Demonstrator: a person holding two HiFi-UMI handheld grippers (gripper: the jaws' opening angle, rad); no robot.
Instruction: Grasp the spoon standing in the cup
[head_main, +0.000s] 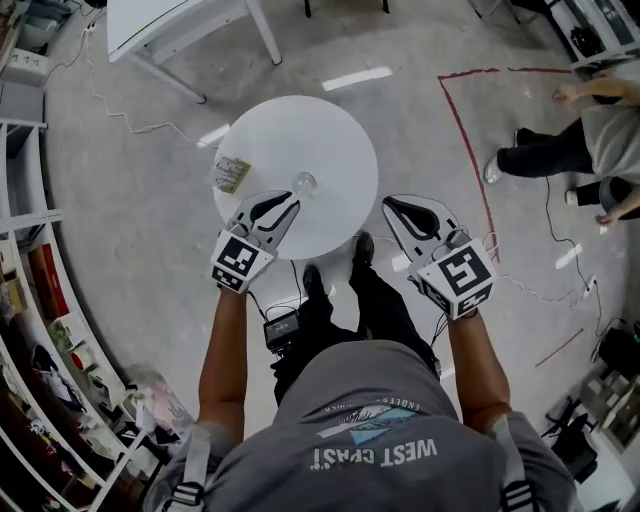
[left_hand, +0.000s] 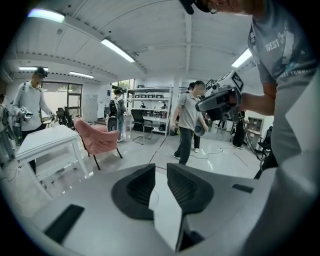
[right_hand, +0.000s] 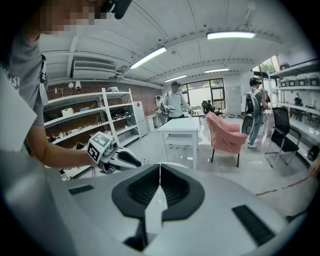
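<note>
Grasp not started. The round white desk (head_main: 330, 130) sits upper centre in the head view, and both grippers hang at its near edge holding nothing.

- Left gripper (head_main: 291, 203): fingers (left_hand: 142, 185) a little apart with a narrow gap and nothing in it. The tips are just short of the cup (head_main: 304, 183).
- Right gripper (head_main: 392, 205): fingers (right_hand: 172, 182) together, empty, at the desk's lower-right edge.

The cup is just below desk centre. The spoon is too small to make out.

To do: line up on the spoon, then close on it.
</note>
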